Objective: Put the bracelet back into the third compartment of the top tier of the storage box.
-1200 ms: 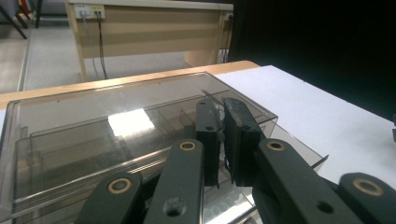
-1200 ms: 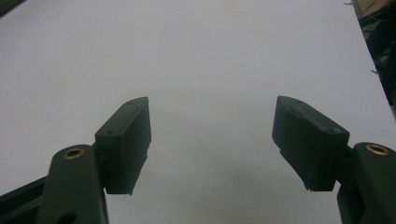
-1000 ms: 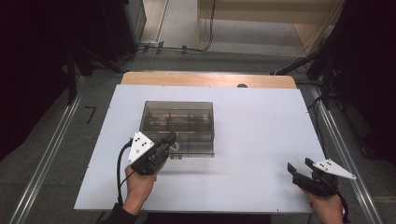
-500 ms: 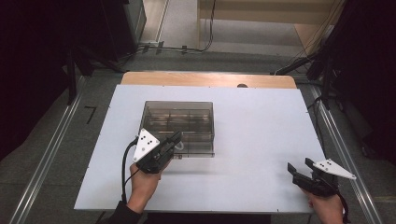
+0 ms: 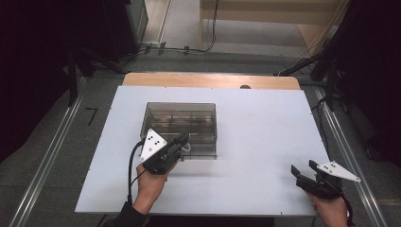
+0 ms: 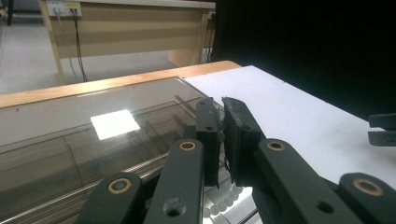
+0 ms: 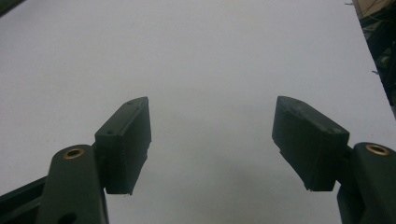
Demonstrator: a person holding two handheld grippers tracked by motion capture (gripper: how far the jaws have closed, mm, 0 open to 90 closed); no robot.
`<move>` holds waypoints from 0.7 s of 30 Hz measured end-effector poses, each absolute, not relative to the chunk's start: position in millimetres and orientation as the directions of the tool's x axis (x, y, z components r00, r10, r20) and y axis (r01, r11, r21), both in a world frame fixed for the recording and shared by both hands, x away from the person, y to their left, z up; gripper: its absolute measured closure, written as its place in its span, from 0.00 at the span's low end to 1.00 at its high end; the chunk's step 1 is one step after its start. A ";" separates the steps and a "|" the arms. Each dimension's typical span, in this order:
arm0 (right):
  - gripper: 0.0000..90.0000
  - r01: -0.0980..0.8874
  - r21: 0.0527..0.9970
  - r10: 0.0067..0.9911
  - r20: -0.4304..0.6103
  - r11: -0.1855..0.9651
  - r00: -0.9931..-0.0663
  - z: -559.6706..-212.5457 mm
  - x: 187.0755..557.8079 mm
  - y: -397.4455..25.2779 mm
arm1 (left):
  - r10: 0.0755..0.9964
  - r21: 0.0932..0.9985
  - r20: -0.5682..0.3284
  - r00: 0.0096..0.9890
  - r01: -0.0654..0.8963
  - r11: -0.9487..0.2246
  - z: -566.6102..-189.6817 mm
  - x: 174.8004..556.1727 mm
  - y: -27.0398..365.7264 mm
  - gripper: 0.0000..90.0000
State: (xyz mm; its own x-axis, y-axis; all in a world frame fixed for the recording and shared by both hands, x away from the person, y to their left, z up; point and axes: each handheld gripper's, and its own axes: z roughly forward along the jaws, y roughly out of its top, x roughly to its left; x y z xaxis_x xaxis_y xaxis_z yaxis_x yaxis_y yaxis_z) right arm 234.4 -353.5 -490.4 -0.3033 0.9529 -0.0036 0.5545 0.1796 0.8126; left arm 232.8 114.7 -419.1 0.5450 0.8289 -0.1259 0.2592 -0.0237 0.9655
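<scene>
A clear, smoky-tinted plastic organiser box (image 5: pixel 179 127) with a flat lid sits on the white table top (image 5: pixel 265 137), left of centre and toward the far half; inner dividers split it into rows of small compartments, and its lid throws back a bright square of light in the left gripper view. The left gripper (image 5: pixel 183 140) is at the box's near edge, its black jaws drawn nearly together over a small pale latch-like part there; whether they actually pinch it cannot be told. The right gripper (image 5: pixel 302 169) hovers at the near right corner of the table, well apart from the box, jaws spread wide over bare white surface.
</scene>
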 end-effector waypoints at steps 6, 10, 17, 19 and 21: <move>0.29 0.555 0.812 0.953 -0.003 0.179 -0.302 -490.3 234.4 -353.4 | 0.820 0.964 -0.127 0.558 0.264 -0.031 -419.5 235.2 107.8 0.94; 0.29 0.555 0.812 0.952 -0.006 0.183 -0.304 -490.4 234.4 -353.4 | 0.816 0.963 -0.125 0.564 0.265 -0.036 -419.7 235.8 104.0 0.94; 0.29 0.559 0.810 0.953 -0.003 0.180 -0.303 -490.7 234.6 -353.1 | 0.805 0.965 -0.129 0.579 0.259 -0.031 -417.4 236.9 98.4 0.94; 0.29 0.558 0.809 0.952 -0.005 0.184 -0.307 -490.9 235.0 -353.0 | 0.804 0.965 -0.128 0.581 0.259 -0.034 -417.9 237.6 96.6 0.94; 0.29 0.559 0.809 0.952 -0.002 0.181 -0.305 -490.9 234.9 -352.7 | 0.801 0.964 -0.128 0.585 0.262 -0.037 -419.2 238.5 94.7 0.94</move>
